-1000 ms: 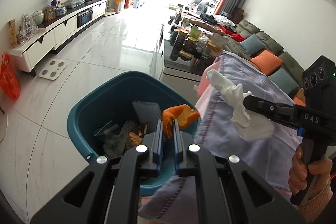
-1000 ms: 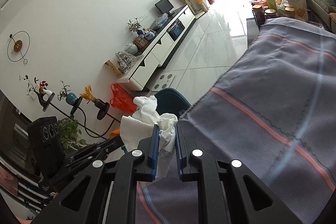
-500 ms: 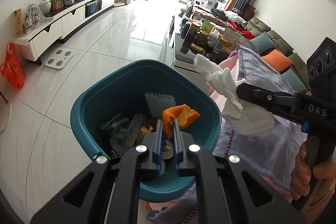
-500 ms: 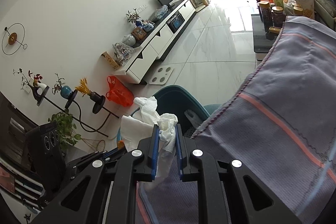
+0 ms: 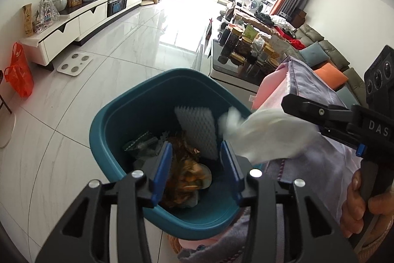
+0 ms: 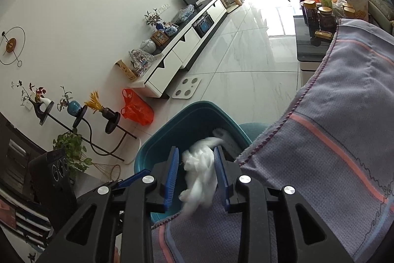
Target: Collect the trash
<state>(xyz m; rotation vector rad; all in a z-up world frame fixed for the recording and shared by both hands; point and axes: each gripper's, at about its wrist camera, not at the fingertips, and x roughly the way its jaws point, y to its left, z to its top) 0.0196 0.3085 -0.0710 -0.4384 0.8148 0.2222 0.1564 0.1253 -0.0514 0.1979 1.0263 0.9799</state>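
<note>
Hanging over a teal bin (image 5: 103, 125), both grippers point down toward the trash inside it. The left gripper (image 5: 195, 159) has its jaws opening, with nothing between the blue pads (image 5: 162, 164); through the gap shows a blurred lump of brown and orange scraps (image 5: 184, 174) low in the bin. Farther in, a white ribbed foam sheet (image 5: 197, 127) leans against the far wall, and a dark crumpled wrapper (image 5: 141, 143) lies to its left. The right gripper (image 6: 195, 175), held in a person's hand (image 5: 362, 208), reaches in from the right above the bin's right rim. Its jaws are opening too, and a crumpled white tissue (image 6: 200, 174), motion-blurred, sits loose between the pads (image 6: 172, 176) over the bin's mouth; whether it touches the right pad I cannot tell. In the left wrist view the same tissue (image 5: 266, 134) streaks out just below the black finger of that gripper. A grey-lilac cloth with pink stripes (image 6: 332, 152) drapes over the bench at the right, its edge touching the bin. The bin stands on a pale tiled floor (image 5: 110, 61); a white floor scale (image 5: 75, 64) and an orange plastic bag (image 5: 19, 73) lie well apart on the far left, near a long white cabinet (image 5: 81, 21).
</note>
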